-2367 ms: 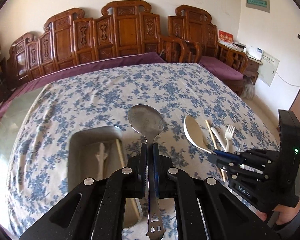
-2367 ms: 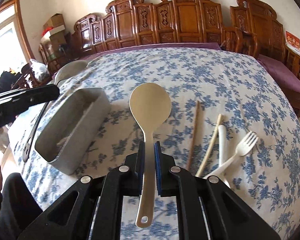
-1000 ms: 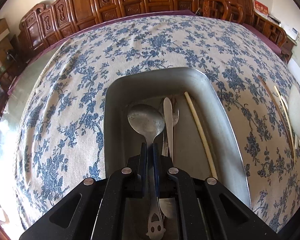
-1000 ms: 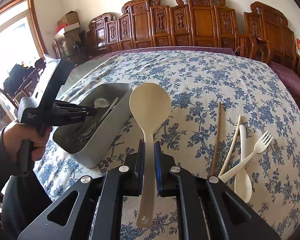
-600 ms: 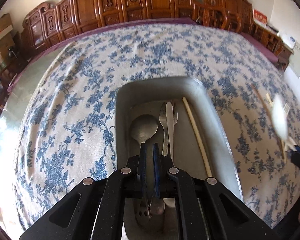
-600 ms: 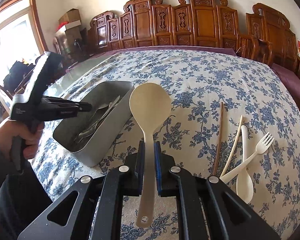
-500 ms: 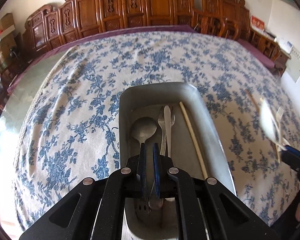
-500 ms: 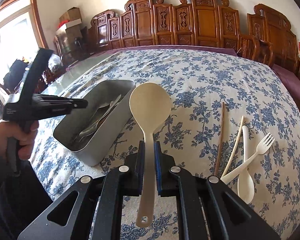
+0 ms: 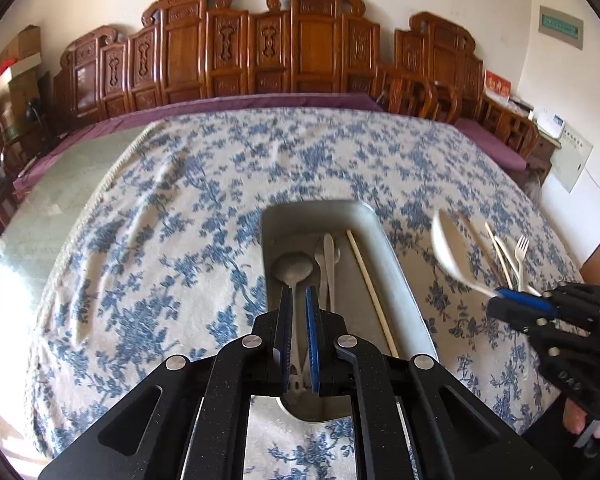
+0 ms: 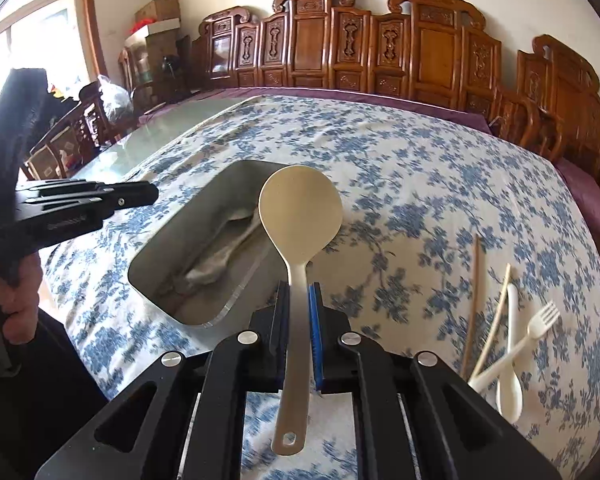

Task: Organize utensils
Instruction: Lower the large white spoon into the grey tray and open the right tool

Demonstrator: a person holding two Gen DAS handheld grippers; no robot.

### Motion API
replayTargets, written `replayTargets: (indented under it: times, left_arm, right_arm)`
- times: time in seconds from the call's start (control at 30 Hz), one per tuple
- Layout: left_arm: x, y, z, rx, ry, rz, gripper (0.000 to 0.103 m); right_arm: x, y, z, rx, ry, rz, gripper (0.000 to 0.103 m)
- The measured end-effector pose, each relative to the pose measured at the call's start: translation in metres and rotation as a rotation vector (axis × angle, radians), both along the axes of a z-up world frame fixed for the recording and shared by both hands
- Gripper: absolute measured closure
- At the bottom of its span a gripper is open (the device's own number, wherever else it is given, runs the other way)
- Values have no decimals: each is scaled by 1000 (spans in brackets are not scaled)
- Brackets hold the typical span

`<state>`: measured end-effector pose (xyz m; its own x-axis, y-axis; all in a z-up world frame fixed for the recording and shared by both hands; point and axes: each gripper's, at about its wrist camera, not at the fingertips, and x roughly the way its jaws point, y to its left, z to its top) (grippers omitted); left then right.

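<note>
A metal tray (image 9: 396, 264) sits on the blue-flowered tablecloth and holds a steel spoon (image 9: 294, 269), other steel cutlery (image 9: 329, 256) and a pale chopstick (image 9: 370, 288). My left gripper (image 9: 298, 296) hangs above the tray's near end, slightly open and empty, the steel spoon lying below it. My right gripper (image 10: 299, 292) is shut on the handle of a cream rice paddle (image 10: 300, 208), held in the air beside the tray (image 10: 228, 308). It shows in the left wrist view (image 9: 500, 296) to the right of the tray.
Chopsticks (image 10: 474, 300), a white plastic spoon (image 10: 510, 360) and a white plastic fork (image 10: 540, 324) lie on the cloth to the right. Carved wooden chairs (image 9: 300, 48) ring the far side. A bare glass table strip (image 9: 40, 216) lies left.
My left gripper let go of the steel spoon into the tray, then lifted and drew back. My right gripper carried the rice paddle left toward the tray.
</note>
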<state>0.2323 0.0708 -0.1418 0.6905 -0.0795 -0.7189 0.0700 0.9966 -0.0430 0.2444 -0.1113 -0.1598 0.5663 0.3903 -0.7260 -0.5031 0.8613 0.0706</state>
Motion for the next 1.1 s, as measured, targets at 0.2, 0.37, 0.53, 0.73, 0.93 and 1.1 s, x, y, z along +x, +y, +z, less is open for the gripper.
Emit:
replayTargets:
  times: [0.2,0.37,0.53,0.73,0.93,1.1]
  left_arm:
    - [-6,13,4,-12,-29,14,98]
    - [-8,21,3,-13,-34,19,98]
    - [-8,34,2,-27,-35,39,98]
    - [-7,45,0,-42,-34,63,98]
    - [-5,47,-1,-33,-36,72,98]
    - [-4,49,-2,-40,-32,72,98]
  right_arm:
    - [6,28,1,-32,5,32,92]
    - [16,45,0,-40,24,43,92]
    - [29,60,-3,-18,52,48,92]
    - [46,79,-11,-3,86,45,92]
    - [65,99,-28,0,139,21,92]
    - [72,107,-44,-27,165,-2,92]
